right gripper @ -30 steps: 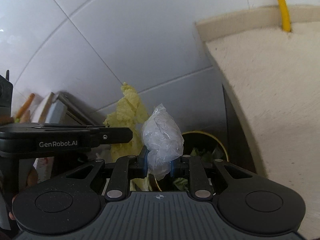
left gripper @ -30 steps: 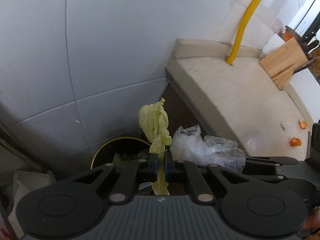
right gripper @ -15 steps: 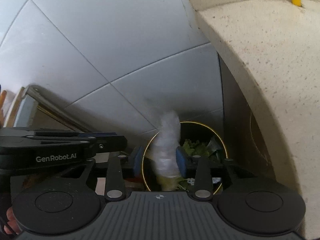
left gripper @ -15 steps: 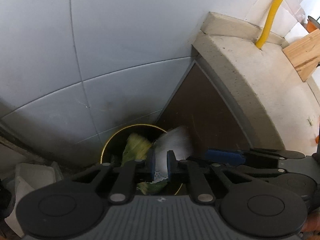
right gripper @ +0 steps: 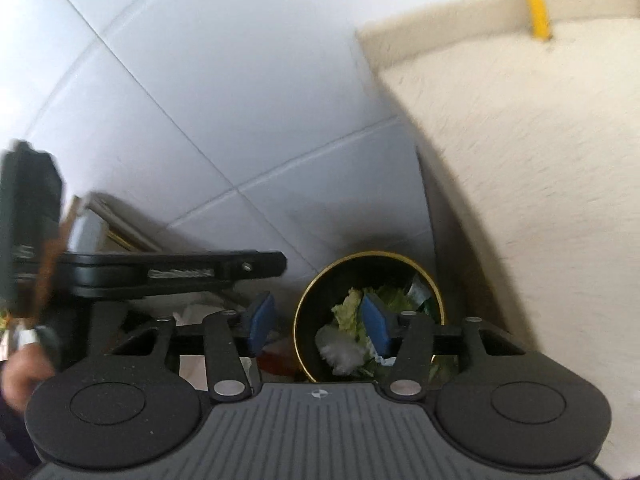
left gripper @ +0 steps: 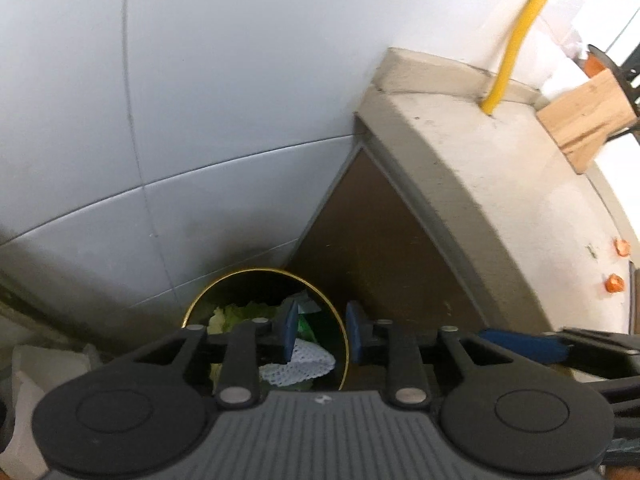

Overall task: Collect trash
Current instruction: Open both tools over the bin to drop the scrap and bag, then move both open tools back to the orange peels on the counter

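White tiled wall, beige counter (left gripper: 500,184) at right; bin (right gripper: 320,292) on floor at counter's end. Left gripper (left gripper: 322,332) and right gripper (right gripper: 320,322) above bin, jaws spread, empty. Lettuce (right gripper: 348,308) and plastic bag (right gripper: 340,350) lie inside bin. Next: lift clear of rim, fetch orange scraps (left gripper: 614,282) near counter's right edge.

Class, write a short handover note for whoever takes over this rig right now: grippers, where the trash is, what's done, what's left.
Left gripper: open, empty, above the bin.
Right gripper: open, empty, above the same bin.
In the bin: lettuce leaf, crumpled plastic bag, white mesh scrap.
Done: both loads dropped in.
Left: two orange scraps lie on the countertop; probably collect those next.
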A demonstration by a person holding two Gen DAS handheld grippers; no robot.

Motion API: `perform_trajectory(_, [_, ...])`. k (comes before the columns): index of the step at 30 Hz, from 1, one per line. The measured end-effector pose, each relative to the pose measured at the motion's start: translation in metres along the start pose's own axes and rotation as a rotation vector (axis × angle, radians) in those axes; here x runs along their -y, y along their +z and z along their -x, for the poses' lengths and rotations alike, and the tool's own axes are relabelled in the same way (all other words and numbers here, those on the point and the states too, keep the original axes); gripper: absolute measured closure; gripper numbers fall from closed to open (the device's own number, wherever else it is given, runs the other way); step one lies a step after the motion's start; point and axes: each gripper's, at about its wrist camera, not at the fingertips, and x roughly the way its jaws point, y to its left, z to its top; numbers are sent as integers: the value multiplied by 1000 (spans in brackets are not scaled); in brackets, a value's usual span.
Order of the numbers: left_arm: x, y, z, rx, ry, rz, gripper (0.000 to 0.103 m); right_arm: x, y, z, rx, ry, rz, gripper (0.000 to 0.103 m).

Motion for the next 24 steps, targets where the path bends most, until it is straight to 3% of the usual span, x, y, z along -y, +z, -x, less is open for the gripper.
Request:
perform_trajectory(7, [23,-3,16,66,-56,-109,80,18,-10,77,159,-67,-23,43])
perform_trajectory(13, [46,-4,36,113,-153,-125,80,55,-25,131,274,-212,-69,40])
perform_trajectory(16, [79,-3,46,139,-210,-172,74,81,-30,153,307,-289,-106,38])
perform_trajectory(19, [128,0,46,143,-266,-284,71,109,-33,172,334,-376,-134,38])
perform_trajectory(24, [202,3,30,120,-353,-410,69,144,-41,191,359,-449,-183,38])
